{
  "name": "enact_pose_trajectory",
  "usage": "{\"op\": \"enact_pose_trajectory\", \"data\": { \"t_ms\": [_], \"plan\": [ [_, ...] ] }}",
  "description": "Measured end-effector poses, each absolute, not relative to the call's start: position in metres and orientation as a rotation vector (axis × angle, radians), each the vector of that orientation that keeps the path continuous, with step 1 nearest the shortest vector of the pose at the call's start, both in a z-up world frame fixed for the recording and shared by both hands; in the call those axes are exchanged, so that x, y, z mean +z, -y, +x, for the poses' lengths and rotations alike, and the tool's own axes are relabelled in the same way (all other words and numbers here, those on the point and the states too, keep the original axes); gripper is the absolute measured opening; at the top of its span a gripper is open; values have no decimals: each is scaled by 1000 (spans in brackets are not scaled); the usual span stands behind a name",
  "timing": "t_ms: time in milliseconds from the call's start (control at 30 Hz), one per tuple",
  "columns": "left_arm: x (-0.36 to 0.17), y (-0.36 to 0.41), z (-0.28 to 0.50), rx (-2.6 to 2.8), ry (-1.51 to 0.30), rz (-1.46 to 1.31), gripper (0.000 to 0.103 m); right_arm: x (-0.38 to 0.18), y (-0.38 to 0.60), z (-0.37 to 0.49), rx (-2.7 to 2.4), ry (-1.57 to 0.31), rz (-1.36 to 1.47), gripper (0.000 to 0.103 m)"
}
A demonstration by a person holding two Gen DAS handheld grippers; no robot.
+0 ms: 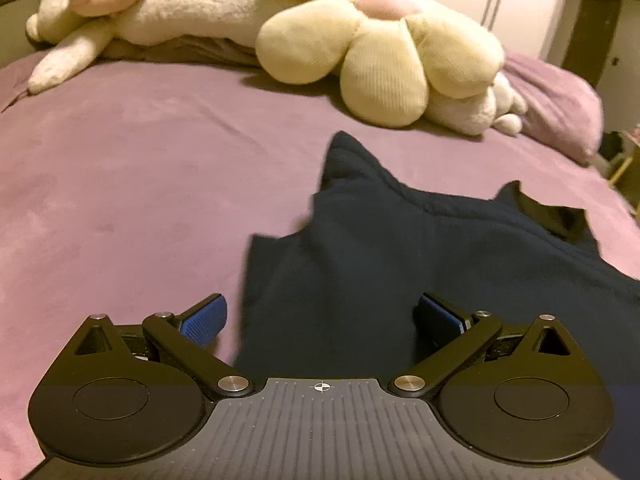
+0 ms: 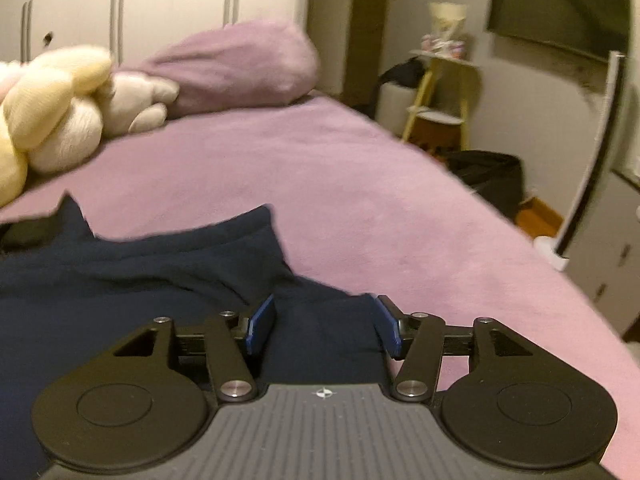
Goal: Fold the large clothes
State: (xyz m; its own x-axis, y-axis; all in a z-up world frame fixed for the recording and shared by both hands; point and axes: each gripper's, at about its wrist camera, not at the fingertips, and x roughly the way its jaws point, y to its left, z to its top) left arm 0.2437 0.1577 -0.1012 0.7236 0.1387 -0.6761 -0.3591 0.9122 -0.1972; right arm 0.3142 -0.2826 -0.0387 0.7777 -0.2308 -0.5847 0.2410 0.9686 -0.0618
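Both units match: left gripper (image 1: 322,318) and right gripper (image 2: 325,326) have matte black linkage arms, round black side discs, silver pivot screws, ribbed blue finger pads (image 1: 204,320), and a grey ribbed centre plate with small white crosshair mark.

Flower-shaped cushion (image 1: 376,60) atop white plush toy (image 1: 168,8), purple pillow (image 2: 236,68) just beside.

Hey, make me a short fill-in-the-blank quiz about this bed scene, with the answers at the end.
1. The dark garment is ____ in colour.
2. It lies on a ____ bedspread.
3. The left gripper has its jaws ____.
4. The cream cushion near the headboard is shaped like a ____.

Answers: navy; purple; open; flower
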Motion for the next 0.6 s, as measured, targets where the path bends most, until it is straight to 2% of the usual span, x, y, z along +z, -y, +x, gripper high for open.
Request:
{"op": "enact_pose_trajectory", "data": {
  "t_ms": [100,233,333,500,600],
  "plan": [
    [-101,-171,207,231,-737,-355,103,-18,294,264,-199,-613,138,56],
    [-109,-191,181,143,-797,-555,103,-11,291,211,-91,-680,207,67],
    [-115,-195,179,71,-815,-645,103,-9,275,187,14,-692,214,66],
    [-129,-206,190,18,-835,-779,83,-4,232,174,123,-653,199,66],
    [-134,-210,200,-21,-848,-807,78,-2,209,181,209,-673,205,66]
  ]
}}
